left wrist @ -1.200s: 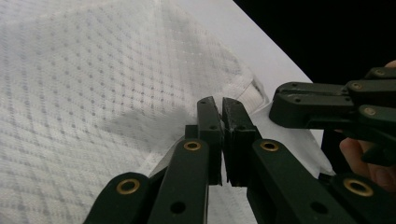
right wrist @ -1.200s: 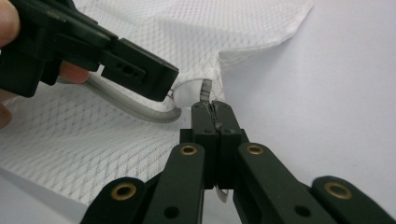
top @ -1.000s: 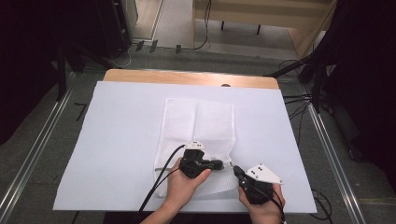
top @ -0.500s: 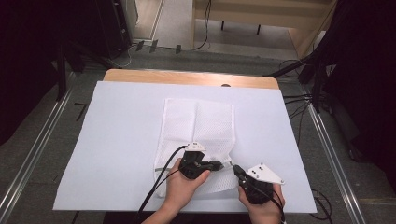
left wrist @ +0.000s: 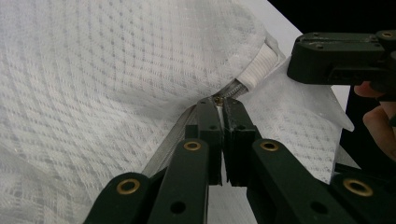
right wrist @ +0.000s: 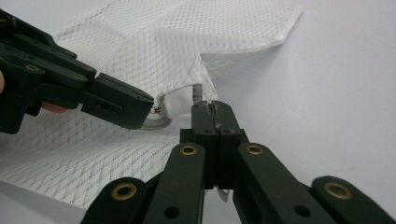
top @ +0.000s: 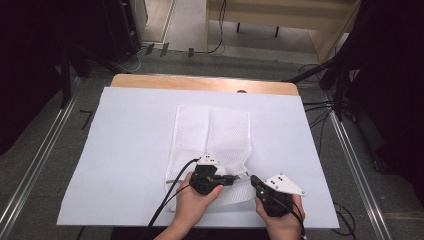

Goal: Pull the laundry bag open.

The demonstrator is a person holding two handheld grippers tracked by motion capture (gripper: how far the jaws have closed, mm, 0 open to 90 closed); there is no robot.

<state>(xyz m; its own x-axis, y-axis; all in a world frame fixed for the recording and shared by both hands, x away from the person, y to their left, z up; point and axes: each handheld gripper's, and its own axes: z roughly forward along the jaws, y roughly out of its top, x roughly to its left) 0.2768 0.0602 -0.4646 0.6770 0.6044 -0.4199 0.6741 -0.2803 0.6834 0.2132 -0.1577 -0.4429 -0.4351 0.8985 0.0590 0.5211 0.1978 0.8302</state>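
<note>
A white mesh bag (top: 212, 132) lies flat on the white sheet, its zipper (left wrist: 168, 144) running along the near edge. My left gripper (top: 237, 178) lies on the bag's near end, pointing right. It is shut on the small brass zipper pull (left wrist: 218, 99). My right gripper (top: 253, 179) points left at the bag's near right corner and is shut on the white fabric at the zipper's end (right wrist: 212, 106). The two tips nearly meet: the right gripper (left wrist: 294, 65) shows just beyond the pull, and the left gripper (right wrist: 148, 110) sits beside the right jaws.
A white sheet (top: 130, 130) covers the table, with a strip of bare wood (top: 200, 82) at the far edge. Metal rails (top: 350, 165) run along both sides on the floor. Cables (top: 167, 200) trail from the grippers toward the near edge.
</note>
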